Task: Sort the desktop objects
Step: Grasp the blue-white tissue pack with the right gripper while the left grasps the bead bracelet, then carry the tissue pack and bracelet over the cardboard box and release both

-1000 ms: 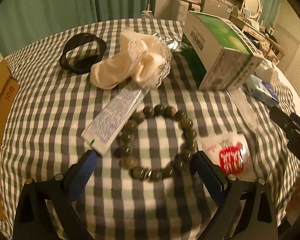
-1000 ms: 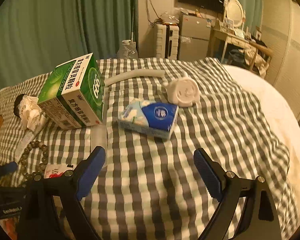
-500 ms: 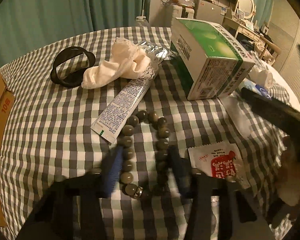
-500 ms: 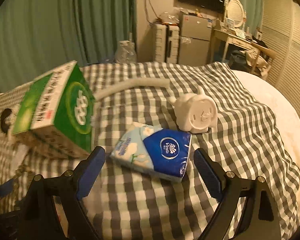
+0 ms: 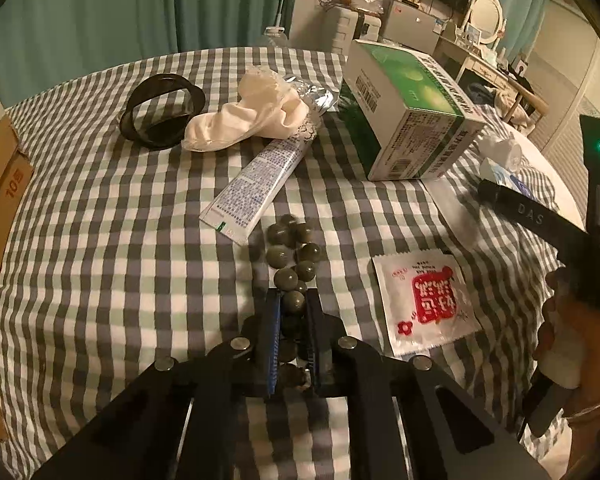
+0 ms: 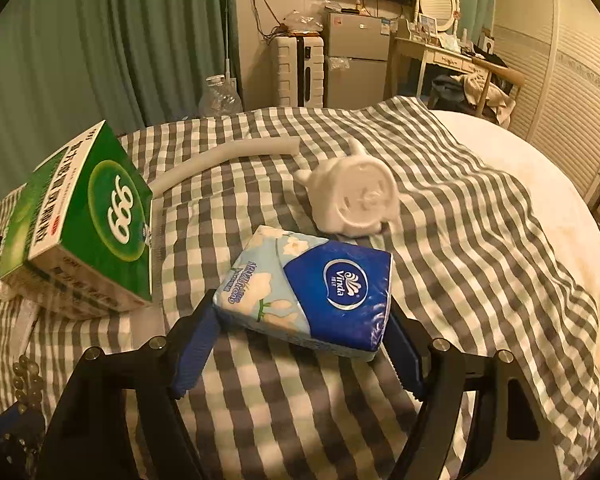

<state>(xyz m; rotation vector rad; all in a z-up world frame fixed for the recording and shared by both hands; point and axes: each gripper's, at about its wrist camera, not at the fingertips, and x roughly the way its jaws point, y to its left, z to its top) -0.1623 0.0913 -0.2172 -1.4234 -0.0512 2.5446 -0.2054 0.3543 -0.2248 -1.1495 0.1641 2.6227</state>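
the bead bracelet [image 5: 291, 264] is pinched flat between the left gripper [image 5: 293, 312] pads, just below the toothpaste tube [image 5: 256, 188] end; bare checked cloth [image 5: 112, 264] is left open to the tube's left. the tissue pack [image 6: 308, 288] is straddled by the right gripper [image 6: 300, 344], jaws closing, pads at its edges, grip not confirmed; the green box [image 6: 84, 220] is close beside.
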